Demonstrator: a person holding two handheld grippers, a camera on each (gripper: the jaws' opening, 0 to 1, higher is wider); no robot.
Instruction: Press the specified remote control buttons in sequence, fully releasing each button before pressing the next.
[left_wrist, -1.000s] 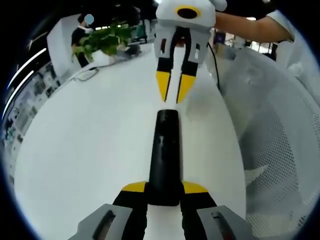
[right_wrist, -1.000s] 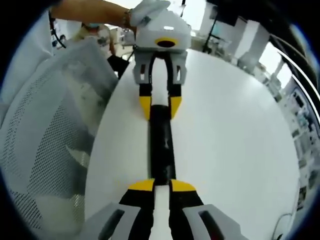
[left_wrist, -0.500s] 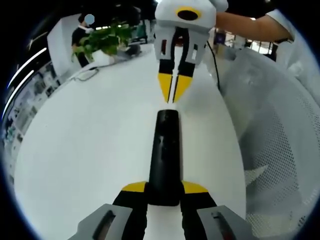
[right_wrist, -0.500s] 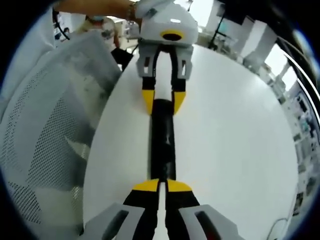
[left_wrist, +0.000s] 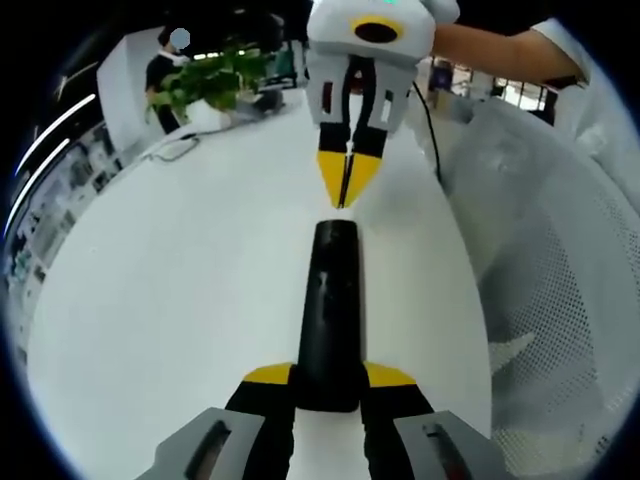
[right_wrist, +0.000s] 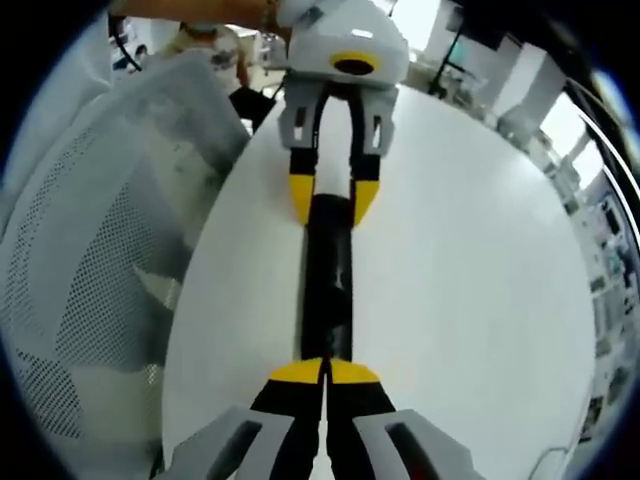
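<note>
Remote control (left_wrist: 331, 310): long, black, flat on the white worktop (left_wrist: 180, 300), lengthwise between the two tools; one end between the left tool's yellow tips, the other pointing at the right tool.
Remote in right gripper view (right_wrist: 327, 275): same black bar, running from the closed near tips up to the far tool.
Left gripper view extras: green leafy plant (left_wrist: 205, 80) at the far edge of the worktop, a dark-clothed person (left_wrist: 160, 85) standing behind it, a cable (left_wrist: 175, 150) lying on the worktop nearby, a bare forearm (left_wrist: 490, 45) reaching to the right tool.
Right gripper view extras: white mesh chair back (right_wrist: 90, 250) beside the worktop edge, glazed wall with bright windows (right_wrist: 560, 130) on the far side, a hand (right_wrist: 200, 8) on top of the left tool.
Left tool (left_wrist: 331, 378): jaws parted to the width of the remote, tips against both sides of its near end, gripping it.
Left tool seen from the right (right_wrist: 332, 200): yellow tips astride the remote's far end, one on each side.
Right tool (right_wrist: 325, 372): jaws brought fully together, nothing between them, closed tips at or over the remote's near end; contact not clear.
Right tool seen from the left (left_wrist: 343, 182): yellow tips pinched into one point, just beyond the remote's far end, a small gap visible.
</note>
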